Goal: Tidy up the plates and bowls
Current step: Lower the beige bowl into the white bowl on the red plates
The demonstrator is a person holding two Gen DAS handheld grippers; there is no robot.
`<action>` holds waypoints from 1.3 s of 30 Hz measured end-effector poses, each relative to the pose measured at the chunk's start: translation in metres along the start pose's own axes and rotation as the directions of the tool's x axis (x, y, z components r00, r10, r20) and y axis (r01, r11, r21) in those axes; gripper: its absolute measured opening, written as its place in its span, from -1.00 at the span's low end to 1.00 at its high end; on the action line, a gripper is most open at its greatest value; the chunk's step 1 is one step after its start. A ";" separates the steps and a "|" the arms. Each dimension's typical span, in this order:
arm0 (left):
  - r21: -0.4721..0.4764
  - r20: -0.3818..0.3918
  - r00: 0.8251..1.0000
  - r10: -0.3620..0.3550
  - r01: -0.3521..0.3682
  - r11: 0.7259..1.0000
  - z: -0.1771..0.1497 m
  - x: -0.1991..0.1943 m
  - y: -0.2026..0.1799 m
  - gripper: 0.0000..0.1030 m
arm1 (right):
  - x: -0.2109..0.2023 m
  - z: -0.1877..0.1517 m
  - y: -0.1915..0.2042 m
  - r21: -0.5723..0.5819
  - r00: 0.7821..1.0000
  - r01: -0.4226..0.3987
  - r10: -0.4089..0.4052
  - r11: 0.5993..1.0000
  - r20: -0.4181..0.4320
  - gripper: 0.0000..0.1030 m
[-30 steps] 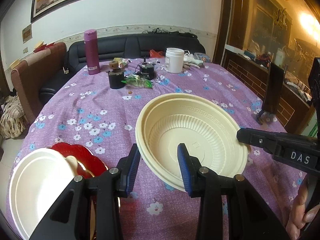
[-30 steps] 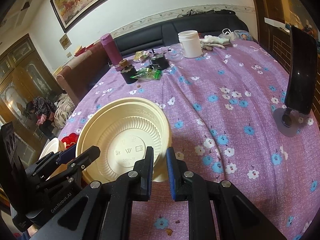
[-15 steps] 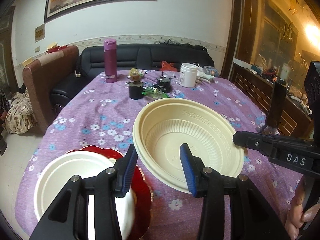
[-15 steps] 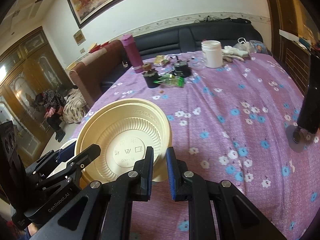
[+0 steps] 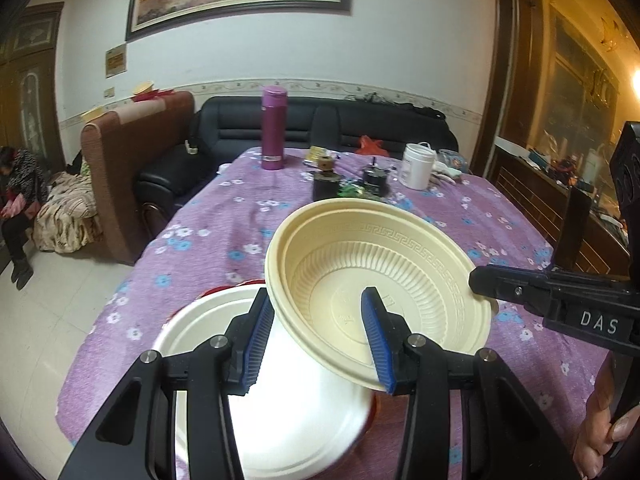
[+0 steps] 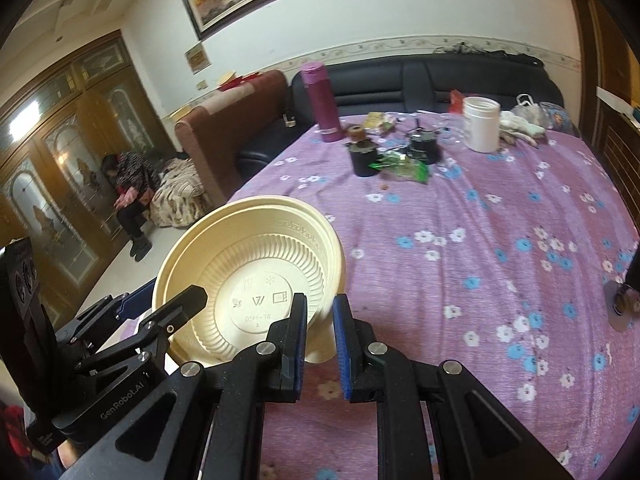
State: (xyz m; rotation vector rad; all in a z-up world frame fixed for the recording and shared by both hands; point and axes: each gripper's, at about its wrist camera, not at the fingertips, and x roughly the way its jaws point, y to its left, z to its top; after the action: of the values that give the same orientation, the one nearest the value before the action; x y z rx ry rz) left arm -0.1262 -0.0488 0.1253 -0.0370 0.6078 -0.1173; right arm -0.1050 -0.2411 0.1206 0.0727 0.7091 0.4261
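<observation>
A cream plastic bowl (image 5: 384, 264) hangs tilted above the purple flowered tablecloth (image 5: 224, 240). My right gripper (image 6: 320, 336) is shut on its near rim, with the bowl's underside (image 6: 256, 280) facing that camera. In the left wrist view the right gripper (image 5: 480, 280) clamps the bowl's right edge. My left gripper (image 5: 316, 332) straddles the bowl's near rim with one finger outside and one inside; the pads stand apart from it. Below the bowl's left side a white plate (image 5: 288, 408) rests on a red plate (image 5: 216, 290).
At the table's far end stand a purple thermos (image 5: 274, 128), a white jar (image 5: 416, 166), two black cups (image 6: 364, 158) and a green wrapper (image 6: 404, 166). A black stand (image 5: 572, 224) rises at the right edge. A person (image 6: 132, 188) sits left of the table.
Both grippers carried the cream bowl left and up, so it now hangs partly over the white plate. The left jaws have widened slightly around the rim.
</observation>
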 end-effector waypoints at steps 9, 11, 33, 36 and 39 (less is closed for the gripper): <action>-0.043 -0.001 0.999 0.032 -0.032 0.999 -0.013 -0.014 0.030 -0.16 | 0.008 -0.003 0.032 -0.054 1.000 -0.027 0.026 0.998 -0.018 -0.71; -0.055 0.000 0.999 0.037 -0.037 0.998 -0.016 -0.016 0.036 -0.16 | 0.010 -0.004 0.039 -0.066 0.999 -0.029 0.028 0.997 -0.024 -0.71; -0.128 -0.051 0.997 0.055 -0.061 0.990 -0.045 -0.013 0.073 -0.16 | 0.038 -0.026 0.076 -0.129 0.993 -0.045 0.031 0.991 -0.111 -0.71; -0.132 -0.056 0.997 0.056 -0.063 0.989 -0.047 -0.012 0.075 -0.16 | 0.042 -0.027 0.076 -0.127 0.992 -0.050 0.034 0.991 -0.125 -0.69; -0.131 -0.057 0.997 0.059 -0.066 0.989 -0.049 -0.011 0.075 -0.16 | 0.046 -0.030 0.077 -0.129 0.990 -0.053 0.035 0.990 -0.135 -0.67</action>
State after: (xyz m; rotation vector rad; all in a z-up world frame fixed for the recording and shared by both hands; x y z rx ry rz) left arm -0.1558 0.0274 0.0867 -0.1446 0.6682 -0.0172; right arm -0.1204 -0.1547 0.0859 -0.0656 0.8087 0.5231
